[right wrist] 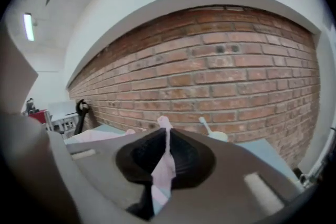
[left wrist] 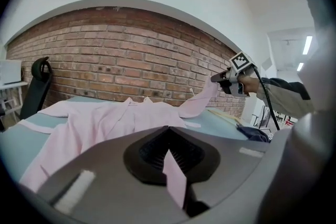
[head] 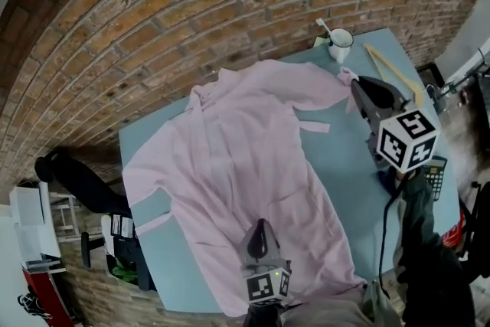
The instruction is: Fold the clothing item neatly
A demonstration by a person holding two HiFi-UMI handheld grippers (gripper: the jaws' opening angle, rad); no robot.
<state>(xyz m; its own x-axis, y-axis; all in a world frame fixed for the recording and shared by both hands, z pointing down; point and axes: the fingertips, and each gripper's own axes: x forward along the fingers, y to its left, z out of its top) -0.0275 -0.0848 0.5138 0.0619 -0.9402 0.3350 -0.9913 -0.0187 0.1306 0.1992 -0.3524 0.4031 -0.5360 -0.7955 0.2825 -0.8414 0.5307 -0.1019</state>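
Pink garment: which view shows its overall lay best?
The head view: nearly the whole pink garment lies spread on the blue table, one sleeve held up by the right claw. The left gripper view shows it low and foreshortened, a fold pinched in the left claw. The right gripper view shows little beyond the pinched strip.

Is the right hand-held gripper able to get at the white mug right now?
Probably not yet: the mug sits close beyond the right hand-held gripper with nothing between, but its jaws are shut on the pink sleeve.

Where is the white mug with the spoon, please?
Head view, upper right: the white mug stands on the pale blue table's far edge, by the brick wall.
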